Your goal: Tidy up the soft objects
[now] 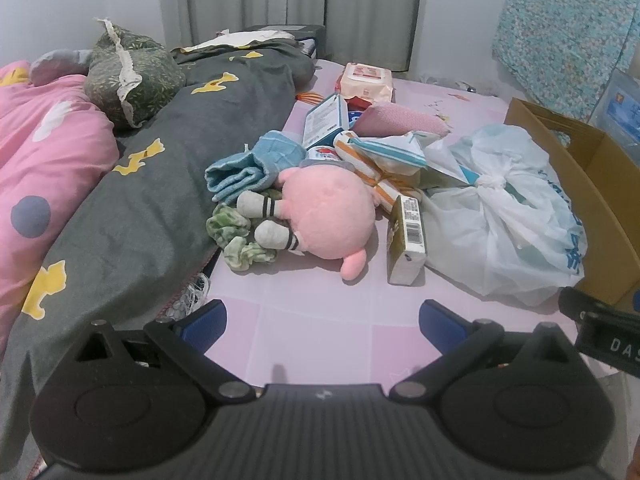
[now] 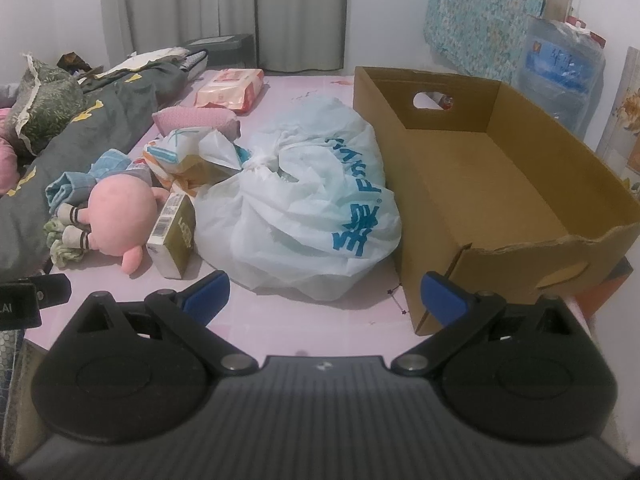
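Note:
A pink plush toy [image 1: 324, 220] [image 2: 120, 216] lies on the pink sheet beside a green scrunchie [image 1: 236, 240], a folded blue towel [image 1: 248, 168] and a pink cloth [image 1: 400, 120]. A knotted white plastic bag [image 1: 500, 216] [image 2: 304, 208] sits right of them, against an empty cardboard box [image 2: 480, 184] [image 1: 580, 184]. My left gripper [image 1: 322, 330] hovers open in front of the plush, nothing between its blue fingers. My right gripper [image 2: 324, 298] is open too, in front of the bag and the box's near corner.
A grey duvet [image 1: 160, 184] and pink bedding [image 1: 40, 152] fill the left side. A gold carton [image 1: 406, 240], a wet-wipes pack [image 1: 366, 80], a blue-white box [image 1: 326, 120] and striped wrappers [image 1: 384, 168] crowd the pile. Curtains [image 1: 288, 0] hang behind.

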Motion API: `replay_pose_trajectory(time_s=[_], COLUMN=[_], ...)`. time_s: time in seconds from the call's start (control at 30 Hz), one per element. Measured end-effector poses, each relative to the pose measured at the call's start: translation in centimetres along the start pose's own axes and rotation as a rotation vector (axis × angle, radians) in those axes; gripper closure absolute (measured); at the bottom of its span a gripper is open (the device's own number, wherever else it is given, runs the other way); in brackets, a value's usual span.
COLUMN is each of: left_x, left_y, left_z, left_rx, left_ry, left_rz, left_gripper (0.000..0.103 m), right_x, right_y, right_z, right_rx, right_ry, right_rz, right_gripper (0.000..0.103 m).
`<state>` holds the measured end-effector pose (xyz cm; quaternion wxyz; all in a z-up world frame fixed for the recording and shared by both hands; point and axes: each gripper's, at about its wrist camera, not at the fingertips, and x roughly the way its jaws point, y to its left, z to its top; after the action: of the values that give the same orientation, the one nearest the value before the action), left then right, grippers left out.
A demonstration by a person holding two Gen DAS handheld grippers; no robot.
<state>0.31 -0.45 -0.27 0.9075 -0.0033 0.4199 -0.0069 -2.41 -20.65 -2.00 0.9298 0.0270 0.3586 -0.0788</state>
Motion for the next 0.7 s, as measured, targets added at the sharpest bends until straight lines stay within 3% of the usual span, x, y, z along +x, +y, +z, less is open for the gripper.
replay_pose_trajectory(time_s=[0.7], left_x=[-0.22], left_y=[0.38], left_z=[0.00], left_rx=[-0.007], left_ry=[-0.002], left_rz=[0.006], left_gripper=[0.000], right_x=[-0.18], right_y=[0.01], right_z=[0.05], right_rx=[0.010], right_ry=[0.003], right_rz=[0.009], right_gripper=[0.001])
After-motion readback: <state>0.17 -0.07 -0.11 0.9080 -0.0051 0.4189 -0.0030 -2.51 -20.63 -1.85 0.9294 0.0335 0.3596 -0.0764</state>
